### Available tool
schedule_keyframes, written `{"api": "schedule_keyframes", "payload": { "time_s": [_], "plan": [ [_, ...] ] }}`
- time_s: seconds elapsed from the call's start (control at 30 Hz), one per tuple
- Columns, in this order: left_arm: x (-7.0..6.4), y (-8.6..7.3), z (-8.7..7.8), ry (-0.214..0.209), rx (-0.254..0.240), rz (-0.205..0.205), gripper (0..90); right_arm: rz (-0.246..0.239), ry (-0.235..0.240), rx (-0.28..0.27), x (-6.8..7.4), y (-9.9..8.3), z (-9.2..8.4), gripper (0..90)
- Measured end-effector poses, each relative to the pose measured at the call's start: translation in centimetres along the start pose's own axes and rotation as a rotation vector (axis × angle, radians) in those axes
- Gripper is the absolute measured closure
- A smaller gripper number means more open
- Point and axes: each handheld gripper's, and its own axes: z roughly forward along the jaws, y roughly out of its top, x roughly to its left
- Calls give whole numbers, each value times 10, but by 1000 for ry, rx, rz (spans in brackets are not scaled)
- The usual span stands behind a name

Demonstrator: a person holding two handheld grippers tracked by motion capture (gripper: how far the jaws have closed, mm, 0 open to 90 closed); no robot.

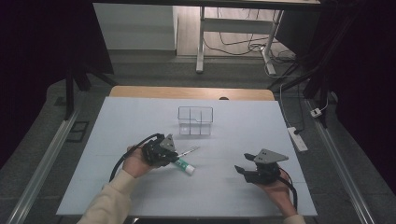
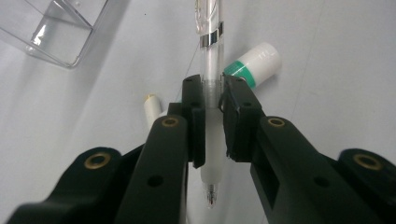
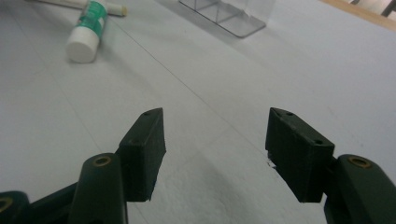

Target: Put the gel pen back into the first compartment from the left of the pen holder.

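While my left gripper [image 2: 212, 100] clamps the clear pen [image 2: 211, 70] crosswise, the organizer [image 1: 195, 120] sits just ahead; my right gripper [image 3: 215, 154] gapes empty.

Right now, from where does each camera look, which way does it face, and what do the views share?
High view: sits above the person's side, looks forward and down on the table; both forearms, left gripper, right gripper.
Left gripper view: rides the left gripper, looks along jaws shut on the clear pen.
Right gripper view: rides the right gripper, looks low across the table, jaws open, nothing between.
Shared: the white-and-green tube and clear organizer show in all three.
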Motion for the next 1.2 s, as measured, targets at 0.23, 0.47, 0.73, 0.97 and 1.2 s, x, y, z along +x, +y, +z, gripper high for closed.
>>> {"api": "schedule_keyframes", "payload": {
  "time_s": [0.23,0.47,0.73,0.97,1.2],
  "plan": [
    [-3,10,6,-18,10,2,795,-29,19,-26,11,10,2,370],
    [-5,18,11,-33,15,6,795,-51,40,-31,20,17,7,371],
    [-8,23,14,-41,22,10,795,-73,50,-57,30,27,10,375],
    [-10,27,18,-45,36,19,795,-88,80,-89,39,38,13,376],
    [-12,30,21,-53,43,25,795,-107,104,-108,46,50,21,378]
  ]
}}
